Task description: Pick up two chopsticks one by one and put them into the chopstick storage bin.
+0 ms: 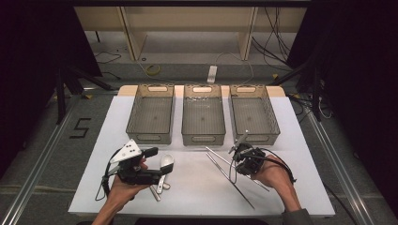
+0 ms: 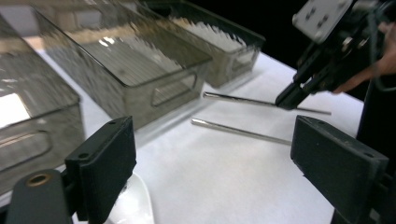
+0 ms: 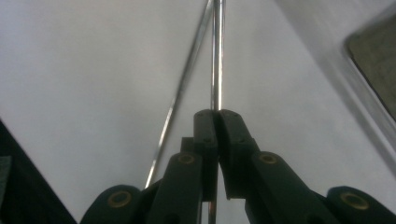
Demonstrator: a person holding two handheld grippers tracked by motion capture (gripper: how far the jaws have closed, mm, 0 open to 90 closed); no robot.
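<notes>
Bright table, dark surroundings
Overhead light glares on the white tabletop (image 1: 197, 187); both gripper views are soft, their near black jaws blurred

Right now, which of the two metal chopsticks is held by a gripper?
The chopstick nearer the bins: the right gripper is shut on it. The other chopstick lies free on the table.

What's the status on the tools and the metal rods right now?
Right tool shut on one metal rod. Left tool open, over a spoon. Second rod flat on the table. Three bins empty; path clear.
</notes>
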